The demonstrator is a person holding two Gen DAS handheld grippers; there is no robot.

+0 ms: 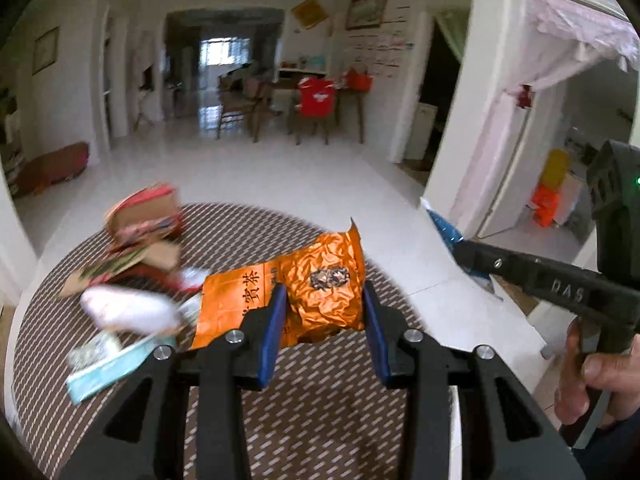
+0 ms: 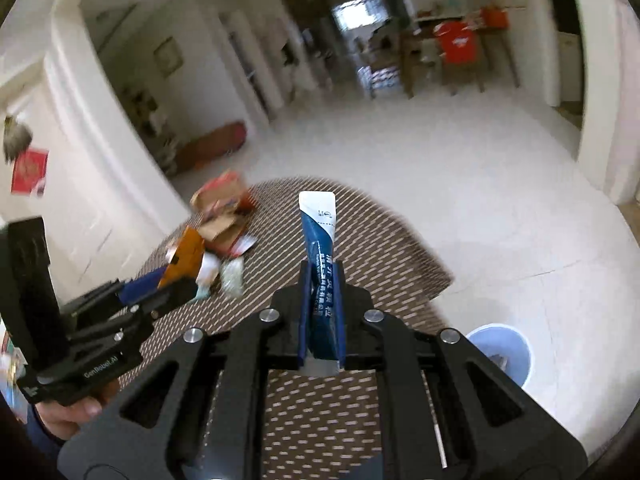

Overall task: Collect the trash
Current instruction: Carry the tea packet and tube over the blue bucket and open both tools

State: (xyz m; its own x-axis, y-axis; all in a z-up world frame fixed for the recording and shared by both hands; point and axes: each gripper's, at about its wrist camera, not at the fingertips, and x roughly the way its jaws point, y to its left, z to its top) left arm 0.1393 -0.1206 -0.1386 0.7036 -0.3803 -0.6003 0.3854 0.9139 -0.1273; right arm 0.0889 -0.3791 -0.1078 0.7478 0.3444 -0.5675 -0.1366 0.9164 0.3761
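Left gripper point(image 1: 325, 312), black frame with blue pads, is clamped on a crumpled orange foil tea packet point(image 1: 316, 280) with black Chinese print. Its pads press the packet's right half from both sides. The packet is raised off the round table with the brown-and-white woven cover point(image 1: 248, 400); its left half sticks out past the left pad.

Right gripper point(image 2: 321, 312) is closed narrow on a flat blue-and-white sachet point(image 2: 319, 232). The sachet stands upright between the pads, white torn end up, and its lower end pokes out below them. In the left wrist view the same gripper point(image 1: 460, 246) comes in from the right, beyond the table edge and over the white tiled floor point(image 1: 280, 168), with the blue sachet tip at its front — the right hand point(image 1: 596, 380) on its grip shows at the frame edge.

Remaining trash on the table, left of the orange packet — heavily motion-blurred:
- pile of torn red-and-brown cardboard packaging point(image 1: 144, 232) at the far left edge
- crumpled white paper point(image 1: 128, 310) nearer
- pale teal wrapper point(image 1: 104, 368) nearest the camera, lying flat

Light blue plastic bin point(image 2: 502, 350) stands on the floor to the right of the table, below the right gripper's frame. Only its rim and part of the inside show; the contents cannot be made out.
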